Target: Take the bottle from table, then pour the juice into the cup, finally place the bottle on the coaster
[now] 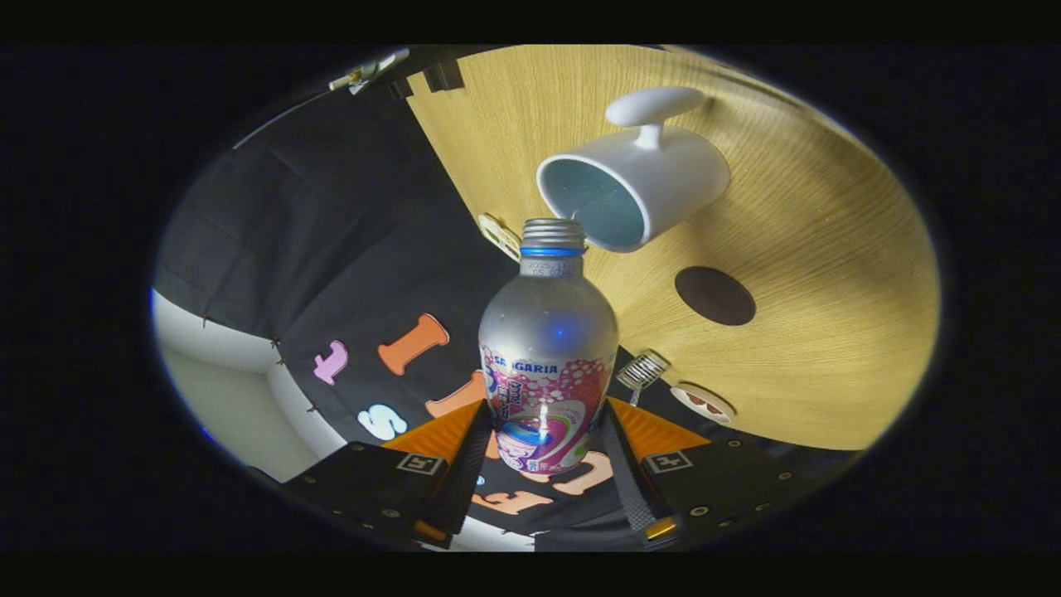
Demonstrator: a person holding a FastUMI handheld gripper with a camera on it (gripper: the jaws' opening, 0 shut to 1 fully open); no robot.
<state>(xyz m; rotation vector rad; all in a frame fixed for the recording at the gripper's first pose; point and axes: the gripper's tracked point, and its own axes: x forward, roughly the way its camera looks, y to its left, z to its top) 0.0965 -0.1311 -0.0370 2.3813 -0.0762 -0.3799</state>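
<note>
While my claw [543,431] grips the bottle [547,356] by its lower body, one finger pressed to each side, I have it tipped over so the whole room looks rolled and the threaded mouth reaches the rim of the white cup [634,186]. I judge this to be the pouring step: the neck sits just at the cup's opening, though I cannot tell whether juice is running or whether a cap is on. Next I would need to right the bottle and carry it to the dark round coaster [714,295], which lies near the cup on the bare middle of the wooden table [829,332], and set it down squarely. The table's edge meets the booth's black cloth wall [331,215], with a pale floor beyond.
</note>
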